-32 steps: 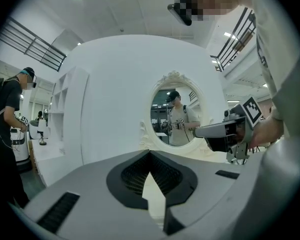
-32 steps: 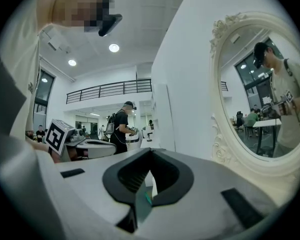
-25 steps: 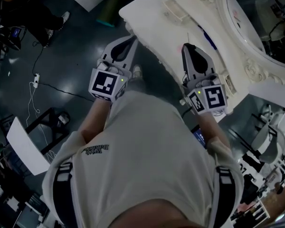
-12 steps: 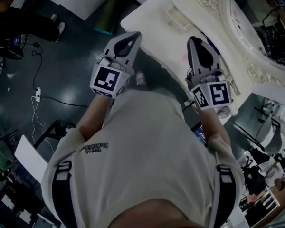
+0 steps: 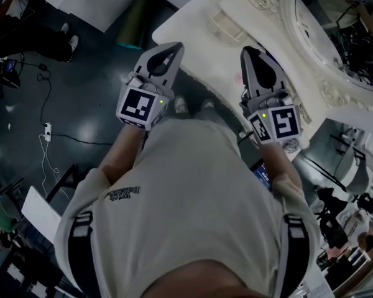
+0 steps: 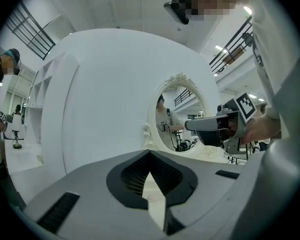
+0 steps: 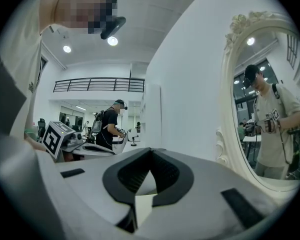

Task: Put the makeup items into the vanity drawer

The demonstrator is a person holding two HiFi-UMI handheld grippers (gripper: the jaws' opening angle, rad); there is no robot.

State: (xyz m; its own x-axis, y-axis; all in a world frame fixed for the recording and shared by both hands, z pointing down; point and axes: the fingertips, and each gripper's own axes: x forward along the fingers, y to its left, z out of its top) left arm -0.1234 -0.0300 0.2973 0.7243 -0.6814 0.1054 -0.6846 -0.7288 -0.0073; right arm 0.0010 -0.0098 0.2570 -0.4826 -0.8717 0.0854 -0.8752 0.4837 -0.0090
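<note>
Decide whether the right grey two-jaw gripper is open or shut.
Shut. In its own view, the right grey two-jaw gripper has its tips touching, with nothing held between them.

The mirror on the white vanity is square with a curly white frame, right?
Not quite. The mirror is oval, not square: the left gripper view shows its rounded outline. The rest is right: it does stand on the white vanity, and it has a curly white frame.
</note>
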